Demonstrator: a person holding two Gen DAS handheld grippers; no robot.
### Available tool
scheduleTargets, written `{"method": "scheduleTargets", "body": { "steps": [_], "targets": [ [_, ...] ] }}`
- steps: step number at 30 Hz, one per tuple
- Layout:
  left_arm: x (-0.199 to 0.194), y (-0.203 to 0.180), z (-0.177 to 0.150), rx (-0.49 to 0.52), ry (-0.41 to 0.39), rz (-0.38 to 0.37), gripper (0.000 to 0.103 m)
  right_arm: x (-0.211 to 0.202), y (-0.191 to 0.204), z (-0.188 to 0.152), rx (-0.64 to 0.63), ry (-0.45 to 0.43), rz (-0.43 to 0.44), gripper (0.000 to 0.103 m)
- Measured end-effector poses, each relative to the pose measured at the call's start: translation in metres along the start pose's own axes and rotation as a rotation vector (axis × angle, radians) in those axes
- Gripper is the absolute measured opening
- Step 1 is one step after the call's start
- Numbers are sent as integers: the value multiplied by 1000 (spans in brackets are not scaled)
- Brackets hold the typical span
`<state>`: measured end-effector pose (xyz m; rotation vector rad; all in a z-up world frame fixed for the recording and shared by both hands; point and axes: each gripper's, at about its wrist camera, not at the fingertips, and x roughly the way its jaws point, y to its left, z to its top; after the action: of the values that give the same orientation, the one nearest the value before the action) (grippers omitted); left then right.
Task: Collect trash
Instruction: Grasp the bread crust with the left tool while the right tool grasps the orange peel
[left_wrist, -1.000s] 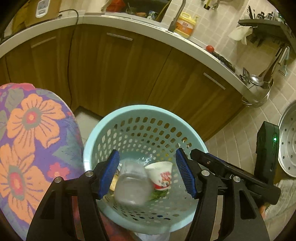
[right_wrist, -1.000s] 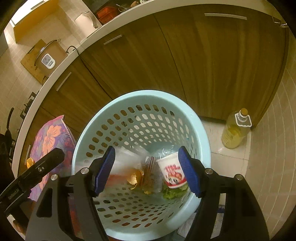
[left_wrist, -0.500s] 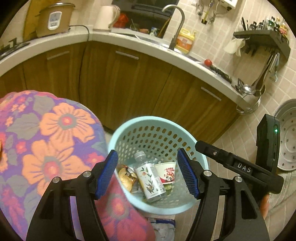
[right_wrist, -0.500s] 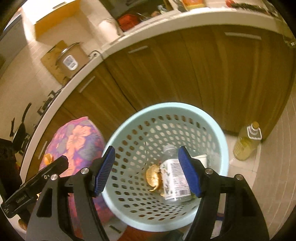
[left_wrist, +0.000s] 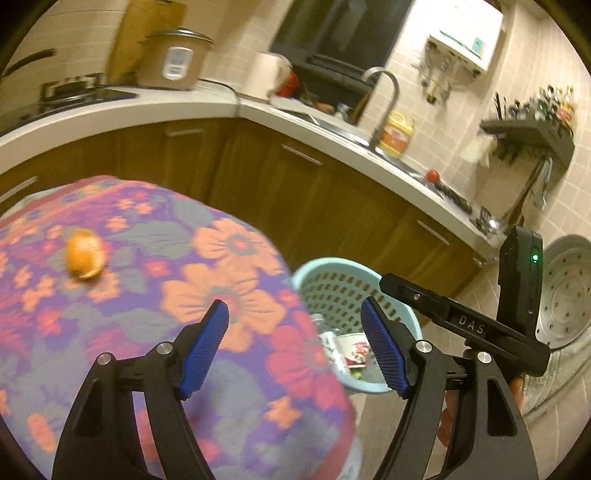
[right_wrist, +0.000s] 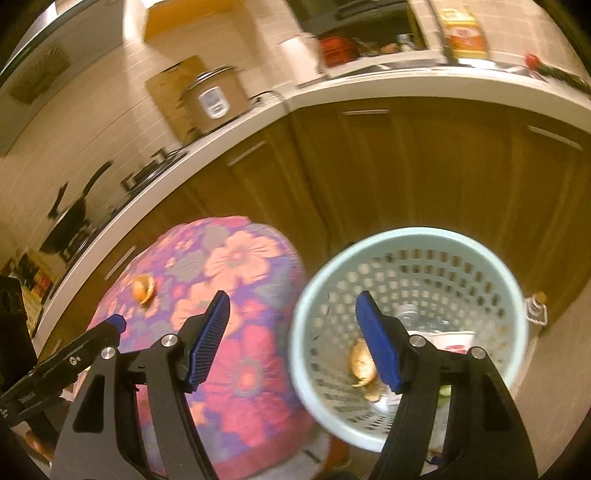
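Both tools gape empty, left tool (left_wrist: 293, 349) just widened; I'd straddle the orange peel scrap (left_wrist: 84, 253) at 10 o'clock on the floral-cloth bench (left_wrist: 155, 295).

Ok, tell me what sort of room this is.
A home kitchen, almost certainly. A rice cooker sits on the white countertop, a tap curves over the sink, and utensils hang from a wall rack on the tiled wall.

One basket (right_wrist: 408, 236), one orange peel (left_wrist: 85, 257)
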<state>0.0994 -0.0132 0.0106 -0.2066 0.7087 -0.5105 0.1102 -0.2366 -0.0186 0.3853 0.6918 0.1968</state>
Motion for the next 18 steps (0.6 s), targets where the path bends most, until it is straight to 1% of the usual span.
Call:
{"method": "scheduleTargets", "body": {
  "steps": [6,9,14,18],
  "targets": [
    [-45,46,-5,-68,-57,77,72,25,66,1,-100,57,60,67],
    [-69,70,-11,-98,-76,113,72,34,99,1,-152,68,89,67],
    [-113,117,-26,-193,-143,215,74,59,150,2,-231,121,116,67],
    [-141,155,-36,-260,-176,287,74,85,185,4,-270,178,144,67]
  ]
}}
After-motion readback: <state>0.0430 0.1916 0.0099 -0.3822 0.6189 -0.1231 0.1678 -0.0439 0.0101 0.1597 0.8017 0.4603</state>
